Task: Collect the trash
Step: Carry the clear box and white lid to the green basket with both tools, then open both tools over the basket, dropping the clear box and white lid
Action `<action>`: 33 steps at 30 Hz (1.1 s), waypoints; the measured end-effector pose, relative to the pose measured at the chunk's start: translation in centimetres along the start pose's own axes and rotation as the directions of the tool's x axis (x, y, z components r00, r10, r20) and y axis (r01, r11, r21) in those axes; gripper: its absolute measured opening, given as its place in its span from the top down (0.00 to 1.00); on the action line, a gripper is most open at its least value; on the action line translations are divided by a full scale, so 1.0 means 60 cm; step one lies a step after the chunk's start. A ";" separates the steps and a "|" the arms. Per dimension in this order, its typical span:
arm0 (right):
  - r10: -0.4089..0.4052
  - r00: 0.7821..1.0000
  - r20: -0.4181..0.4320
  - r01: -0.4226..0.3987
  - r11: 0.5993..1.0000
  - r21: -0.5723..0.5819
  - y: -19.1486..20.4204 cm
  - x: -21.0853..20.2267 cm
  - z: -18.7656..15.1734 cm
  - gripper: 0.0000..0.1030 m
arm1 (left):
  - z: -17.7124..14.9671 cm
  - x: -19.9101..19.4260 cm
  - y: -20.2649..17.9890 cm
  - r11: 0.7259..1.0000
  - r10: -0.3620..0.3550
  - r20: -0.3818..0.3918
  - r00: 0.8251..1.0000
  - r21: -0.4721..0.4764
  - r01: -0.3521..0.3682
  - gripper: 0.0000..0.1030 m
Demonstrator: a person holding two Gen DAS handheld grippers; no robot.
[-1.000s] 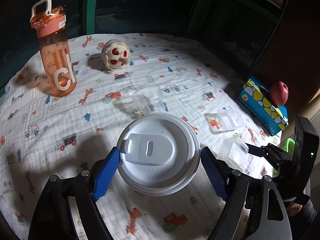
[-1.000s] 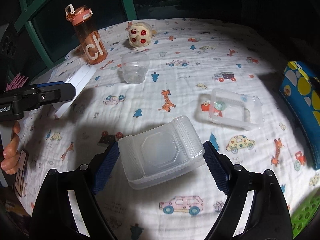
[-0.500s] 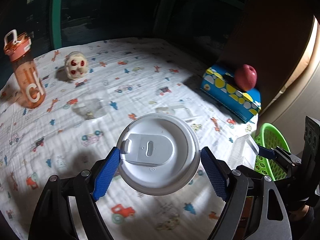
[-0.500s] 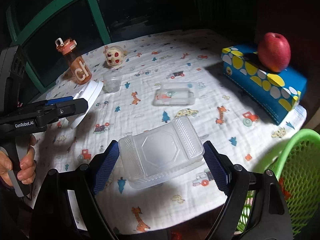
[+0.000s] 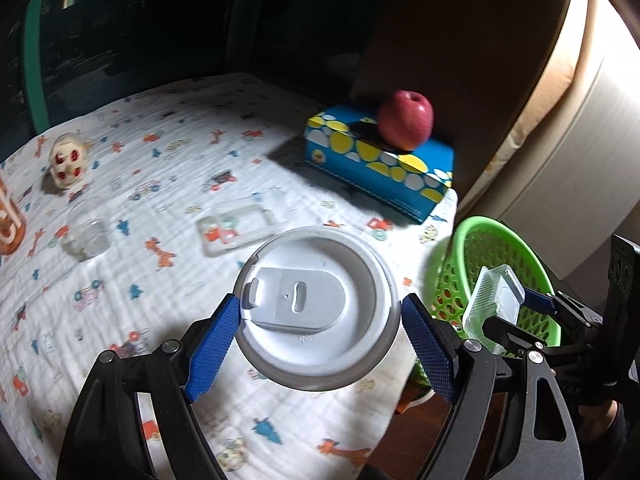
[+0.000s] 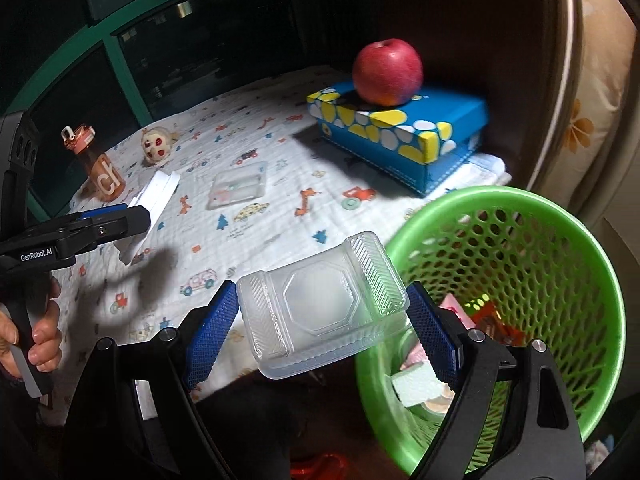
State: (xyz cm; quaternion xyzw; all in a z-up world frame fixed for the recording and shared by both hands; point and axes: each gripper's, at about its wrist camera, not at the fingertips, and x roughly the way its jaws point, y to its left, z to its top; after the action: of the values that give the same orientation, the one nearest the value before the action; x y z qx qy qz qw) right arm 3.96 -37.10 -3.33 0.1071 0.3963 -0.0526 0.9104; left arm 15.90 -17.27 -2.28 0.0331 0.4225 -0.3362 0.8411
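Left gripper (image 5: 320, 330): fingers clamped on white cup lid (image 5: 316, 308), held above the patterned counter (image 5: 180, 168) edge. Right gripper (image 6: 322, 330): fingers clamped on clear plastic clamshell container (image 6: 320, 308), held beside the rim of the green basket (image 6: 560, 240).

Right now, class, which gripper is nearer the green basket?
The right gripper. It holds a clear plastic box at the green basket rim. The left gripper, holding a white lid, is over the table, farther away.
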 end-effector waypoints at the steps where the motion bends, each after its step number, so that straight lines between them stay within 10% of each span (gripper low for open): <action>1: -0.011 1.000 0.003 0.011 1.000 0.009 -0.012 -0.005 -0.002 0.19 | 0.002 0.003 -0.010 1.000 -0.008 -0.002 1.000 0.009 0.008 0.23; 33: -0.202 0.979 0.020 0.192 0.954 0.230 -0.225 -0.095 -0.075 0.16 | 0.023 0.101 -0.275 0.949 -0.159 -0.113 0.981 0.258 0.183 0.23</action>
State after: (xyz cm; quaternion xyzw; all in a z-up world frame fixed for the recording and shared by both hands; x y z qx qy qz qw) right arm -5.54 -49.09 -4.21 0.1688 0.3765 -0.1903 0.8908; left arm 9.58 -33.74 -2.05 0.1245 0.4123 -0.4599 0.7765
